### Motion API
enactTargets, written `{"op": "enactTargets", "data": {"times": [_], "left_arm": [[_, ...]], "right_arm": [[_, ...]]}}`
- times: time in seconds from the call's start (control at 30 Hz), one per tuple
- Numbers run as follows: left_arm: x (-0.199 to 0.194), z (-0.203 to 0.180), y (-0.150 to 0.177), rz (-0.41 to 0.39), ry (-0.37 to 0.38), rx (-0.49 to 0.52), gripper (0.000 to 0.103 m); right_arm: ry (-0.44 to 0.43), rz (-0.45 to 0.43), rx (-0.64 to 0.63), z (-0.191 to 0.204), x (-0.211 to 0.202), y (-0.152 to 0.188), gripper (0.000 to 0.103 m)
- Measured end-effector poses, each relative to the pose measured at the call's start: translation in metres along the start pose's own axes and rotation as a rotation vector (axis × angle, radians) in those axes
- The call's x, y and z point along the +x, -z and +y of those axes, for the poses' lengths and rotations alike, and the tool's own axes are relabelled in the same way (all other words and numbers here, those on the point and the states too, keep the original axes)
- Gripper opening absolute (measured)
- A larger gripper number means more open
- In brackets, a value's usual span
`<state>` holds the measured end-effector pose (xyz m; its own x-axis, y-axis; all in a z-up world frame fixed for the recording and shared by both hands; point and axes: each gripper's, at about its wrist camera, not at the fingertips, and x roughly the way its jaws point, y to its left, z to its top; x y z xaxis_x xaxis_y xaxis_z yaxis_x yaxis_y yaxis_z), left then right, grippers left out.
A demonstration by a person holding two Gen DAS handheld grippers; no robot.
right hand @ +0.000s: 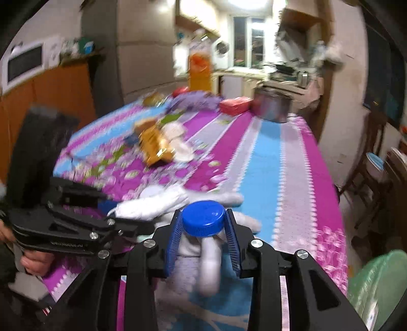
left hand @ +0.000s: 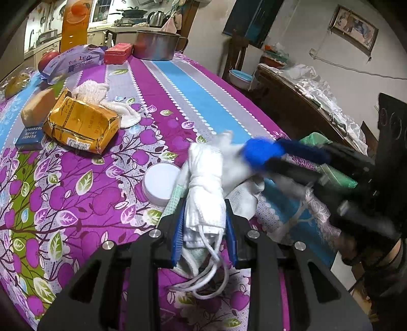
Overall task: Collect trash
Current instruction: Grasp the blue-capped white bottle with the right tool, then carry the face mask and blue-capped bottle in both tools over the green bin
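On the near edge of the table (left hand: 208,84), I am squeezing a rolled white face mask (left hand: 204,203) between the blue pads of my left gripper (left hand: 204,236), its ear loops dangling toward me. My right gripper (right hand: 204,239) is clamping one blue bottle cap (right hand: 203,216) between its fingers; the log calls it fully shut, but the cap plainly sits in the jaws.

My left camera is showing that cap blurred, hovering over the far end of the mask, and it alone is showing a round white lid (left hand: 160,183) lying just left of the mask. My right camera is blurred; it alone is showing a green bag (right hand: 379,285) at the near right and a hand (right hand: 35,262) under the left gripper.

I am counting one mask, one cap and one lid near me. Farther left are lying one gold packet (left hand: 81,124), one white cloth (left hand: 101,96) and one small blue box (left hand: 29,140). At the far end are standing one metal pot (left hand: 157,45), one red box (left hand: 118,53), one purple bag (left hand: 73,61) and one orange bottle (left hand: 75,24). Nothing is blocking the mask.
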<state>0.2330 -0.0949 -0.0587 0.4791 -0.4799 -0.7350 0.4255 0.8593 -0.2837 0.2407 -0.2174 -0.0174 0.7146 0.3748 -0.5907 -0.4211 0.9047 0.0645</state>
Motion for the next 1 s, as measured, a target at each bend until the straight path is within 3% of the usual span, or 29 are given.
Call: {"op": "enactTargets", "data": {"times": [0.03, 0.13, 0.27, 0.3, 0.33, 0.43, 0.47, 0.57, 0.6, 0.63, 0.77, 0.9, 1.0], "left_arm": [[0.000, 0.001, 0.000, 0.000, 0.000, -0.004, 0.025], [0.000, 0.002, 0.001, -0.003, 0.005, -0.007, 0.025], [-0.001, 0.000, 0.002, -0.005, -0.002, -0.004, 0.025], [-0.001, 0.000, 0.002, -0.005, -0.003, -0.003, 0.025], [-0.001, 0.000, 0.002, -0.004, -0.002, -0.003, 0.025], [-0.001, 0.000, 0.001, -0.005, -0.004, -0.002, 0.025], [0.000, 0.001, 0.001, -0.004, -0.003, -0.002, 0.025], [0.000, 0.001, 0.001, -0.004, -0.003, -0.002, 0.026], [0.000, 0.001, 0.001, -0.004, -0.004, -0.001, 0.026], [0.000, 0.001, 0.001, -0.004, -0.004, 0.000, 0.026], [-0.001, 0.000, 0.000, -0.003, -0.006, 0.005, 0.026], [0.000, -0.001, 0.000, -0.001, -0.023, 0.019, 0.027], [0.000, -0.001, 0.000, -0.001, -0.019, 0.014, 0.026]], "right_arm": [[0.024, -0.016, 0.033, -0.011, -0.006, 0.000, 0.001], [0.060, -0.034, 0.105, -0.040, -0.020, 0.001, 0.001], [-0.012, 0.013, 0.040, -0.029, -0.015, 0.001, 0.003], [-0.022, 0.016, 0.031, -0.025, -0.012, 0.001, 0.012], [-0.050, 0.027, 0.030, -0.021, -0.007, 0.000, 0.033], [-0.060, 0.044, 0.032, -0.012, 0.008, -0.007, 0.071], [-0.057, 0.054, 0.026, -0.008, 0.014, -0.010, 0.074], [-0.043, 0.111, 0.010, 0.000, 0.035, -0.017, 0.065], [-0.047, 0.143, 0.004, 0.002, 0.043, -0.017, 0.048], [-0.041, 0.173, -0.005, 0.003, 0.051, -0.016, 0.041], [-0.027, 0.153, 0.053, -0.011, 0.048, -0.014, 0.040], [-0.062, 0.101, 0.221, -0.053, 0.031, -0.010, 0.040], [-0.018, 0.060, 0.337, -0.091, 0.016, -0.003, 0.040]]}}
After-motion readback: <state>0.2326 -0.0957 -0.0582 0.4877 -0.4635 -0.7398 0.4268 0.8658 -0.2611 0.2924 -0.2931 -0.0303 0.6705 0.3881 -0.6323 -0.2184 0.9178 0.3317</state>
